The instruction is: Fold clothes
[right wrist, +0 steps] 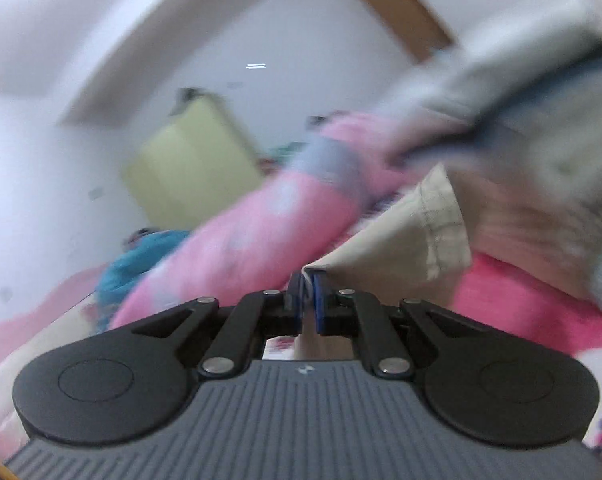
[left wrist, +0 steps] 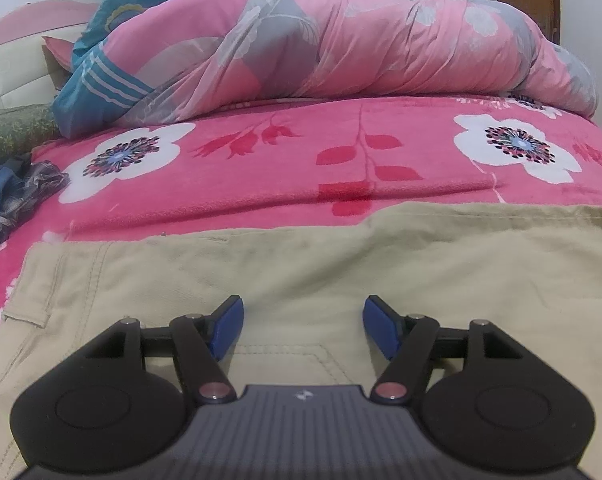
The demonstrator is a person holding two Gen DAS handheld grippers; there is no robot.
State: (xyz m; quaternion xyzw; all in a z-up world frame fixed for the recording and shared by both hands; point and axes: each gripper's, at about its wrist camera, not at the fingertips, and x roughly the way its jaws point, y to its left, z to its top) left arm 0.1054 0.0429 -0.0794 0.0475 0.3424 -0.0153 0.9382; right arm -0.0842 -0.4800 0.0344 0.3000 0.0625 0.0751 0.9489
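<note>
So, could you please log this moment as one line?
left gripper: open above trousers | right gripper: shut on trousers hem, lifted | bed: pink blanket

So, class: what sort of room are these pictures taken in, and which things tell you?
Most likely a bedroom: a pink flowered bedspread covers a bed, a rolled quilt lies across it, and a cushioned headboard stands at one end.

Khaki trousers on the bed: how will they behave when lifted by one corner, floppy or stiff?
Likely floppy: the trousers lie flat and creased on the blanket, and the hem pinched by the right gripper droops in a fold. Probably a bit heavy for cloth, given thick stitched seams. Slipping seems unlikely, as the weave looks matte. The left gripper hovers open above them.
</note>
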